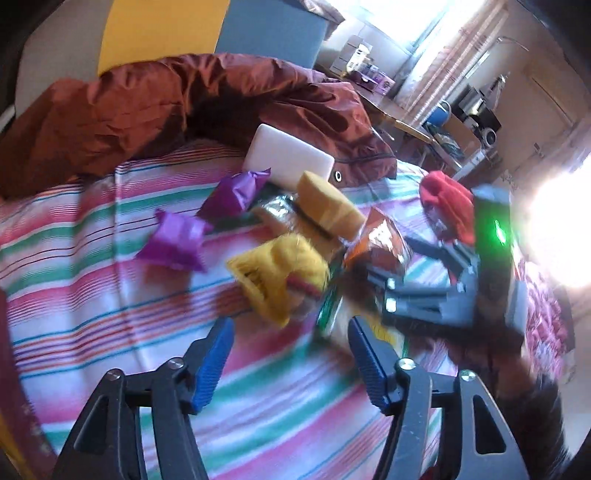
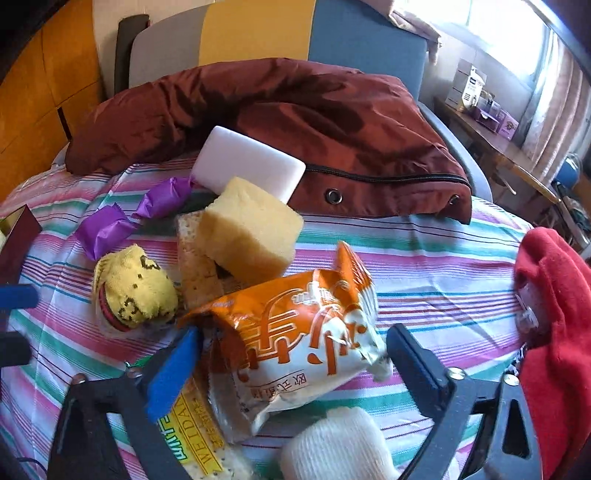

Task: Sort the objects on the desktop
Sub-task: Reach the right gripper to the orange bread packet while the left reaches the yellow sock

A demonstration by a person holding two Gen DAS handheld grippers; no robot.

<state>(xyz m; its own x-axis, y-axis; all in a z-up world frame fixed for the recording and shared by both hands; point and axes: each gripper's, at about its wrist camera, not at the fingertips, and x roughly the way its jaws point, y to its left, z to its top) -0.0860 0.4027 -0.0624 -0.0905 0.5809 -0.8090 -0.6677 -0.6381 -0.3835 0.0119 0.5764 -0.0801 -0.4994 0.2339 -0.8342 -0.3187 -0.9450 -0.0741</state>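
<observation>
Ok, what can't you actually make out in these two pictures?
- Green packet, right wrist view: mostly hidden under the orange snack bag and a finger.
- Red cloth, right wrist view: cut off by the edge.
- Yellow sock, left wrist view: blurred, pattern unreadable.

Sunlight floods my room through a curtained window (image 2: pixel 495 33); a cluttered wooden desk (image 2: pixel 498 147) stands beneath, a grey-yellow-blue headboard (image 2: pixel 258 33) behind.

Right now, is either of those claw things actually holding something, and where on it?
Neither holds anything. The left gripper is open over the striped cloth. The right gripper straddles the orange snack packet, apparently not pinching it.
</observation>
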